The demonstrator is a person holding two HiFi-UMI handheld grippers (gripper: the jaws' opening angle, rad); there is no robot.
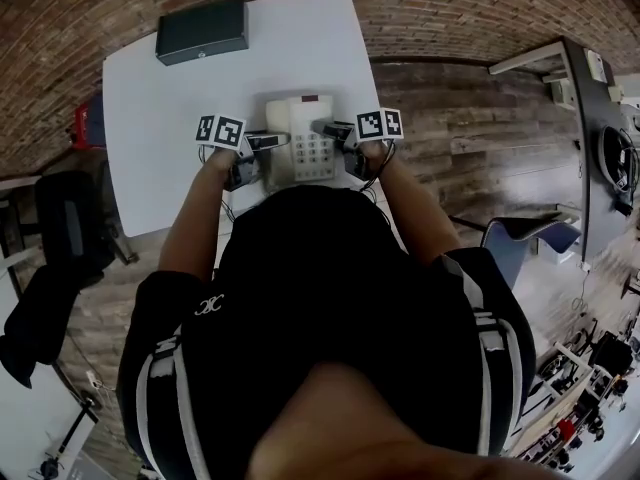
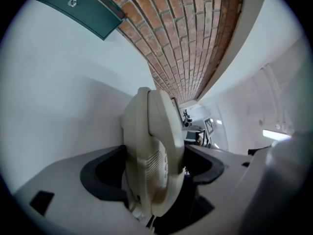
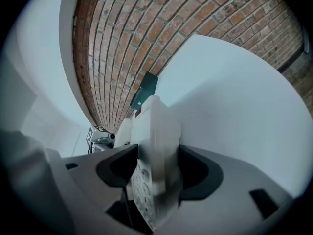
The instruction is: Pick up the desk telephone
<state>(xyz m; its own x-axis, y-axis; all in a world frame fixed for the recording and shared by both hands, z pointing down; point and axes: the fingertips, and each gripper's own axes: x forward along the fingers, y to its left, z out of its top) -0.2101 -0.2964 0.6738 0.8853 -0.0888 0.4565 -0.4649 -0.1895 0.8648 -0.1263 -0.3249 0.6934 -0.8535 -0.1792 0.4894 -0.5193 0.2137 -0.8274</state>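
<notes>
A beige desk telephone lies flat on the white table, handset on its left, keypad in the middle. My left gripper reaches in from the left. In the left gripper view its jaws stand wide on either side of the handset end, and the left gripper looks open round it. My right gripper comes in from the right. Its dark pads flank the phone's keypad edge, which looks blurred; the right gripper does not visibly clamp it.
A dark green flat box rests at the table's far left corner. Brick-patterned floor surrounds the table. A black chair stands left of me, and a blue-and-white chair stands to the right.
</notes>
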